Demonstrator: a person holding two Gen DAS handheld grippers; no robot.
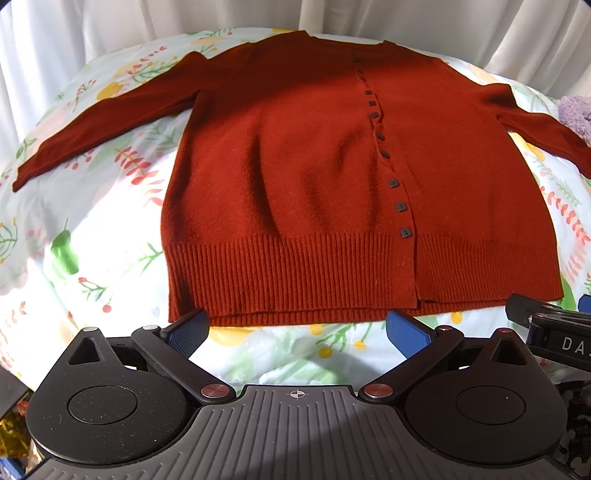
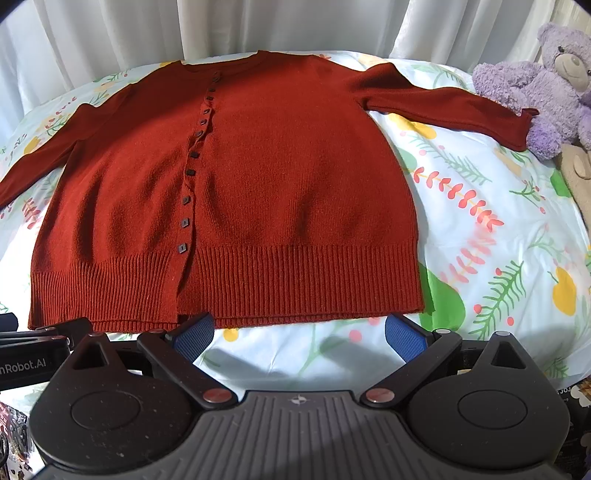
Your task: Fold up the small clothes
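A rust-red knitted cardigan (image 1: 295, 177) lies flat and face up on a floral bedsheet (image 1: 92, 229), buttoned down the front with a line of small dark square buttons (image 1: 393, 182). Its left-hand sleeve (image 1: 99, 125) stretches out sideways over the sheet, and its deep ribbed hem (image 1: 280, 273) lies nearest the cameras.

Just short of that hem, the left gripper (image 1: 299, 334) hovers with its jaws spread wide and nothing between them; its blue textured pads (image 1: 188, 330) sit close to the hem edge, though contact cannot be told. The right gripper (image 2: 301, 334) is likewise wide apart and empty, just before the hem.

The knit is fine and smooth on the body, corded at the hem. Beyond the cardigan hang white pleated curtains (image 2: 258, 26). At the cardigan's far right cuff (image 2: 524, 129) sits a fluffy purple teddy bear (image 2: 543, 85).
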